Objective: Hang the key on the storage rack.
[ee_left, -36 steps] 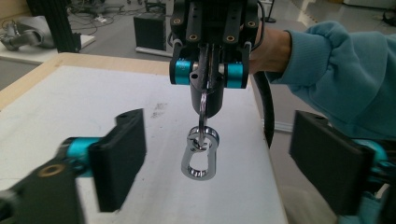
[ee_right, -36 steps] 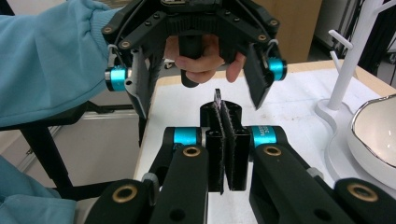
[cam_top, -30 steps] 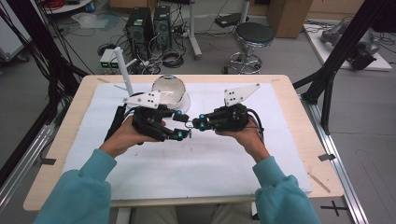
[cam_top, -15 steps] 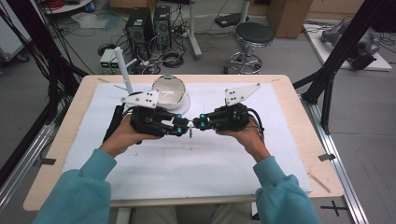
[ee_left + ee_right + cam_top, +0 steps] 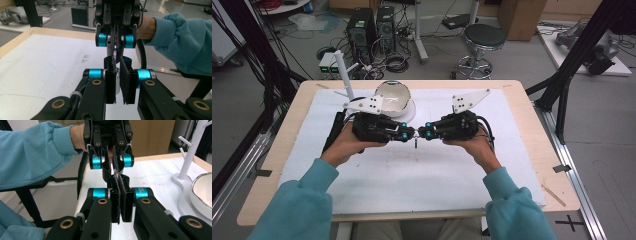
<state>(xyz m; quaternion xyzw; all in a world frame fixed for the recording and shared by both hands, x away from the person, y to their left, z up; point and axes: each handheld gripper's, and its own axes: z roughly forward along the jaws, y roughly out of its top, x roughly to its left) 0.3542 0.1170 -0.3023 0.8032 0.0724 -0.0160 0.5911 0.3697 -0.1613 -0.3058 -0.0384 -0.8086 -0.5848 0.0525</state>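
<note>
High view: left hand-held gripper point(image 5: 411, 134) and right hand-held gripper point(image 5: 422, 134) meet tip to tip above the white mat point(image 5: 412, 185) on the counter point(image 5: 522, 115). A small strip point(image 5: 416, 143) sits right at the joint between the two sets of tips and pokes down a little below them. Bowl point(image 5: 393, 97) is just behind the left hand-held gripper, and the white stand point(image 5: 343, 75) is behind it and further out on its outer side.

Left gripper view: the left hand-held gripper point(image 5: 117, 61) has just been closing. Its pads are now nearly together, with the strip point(image 5: 114, 53) running in between them, against one pad. The right hand-held gripper point(image 5: 115, 47) faces it head-on, just beyond its tips, pinched on the far end of the strip. A teal sleeve point(image 5: 180, 42) is behind that.

Right gripper view: the right hand-held gripper point(image 5: 118, 178) has its pads pressed together, pinching the strip point(image 5: 114, 172), which shows as a pale sliver at its tips. The left hand-held gripper point(image 5: 112, 168) is directly opposite, tips almost touching, clamped on the same strip. Bowl point(image 5: 203, 192) and stand point(image 5: 190, 152) are off to one side of the right hand-held gripper, on the mat.
</note>
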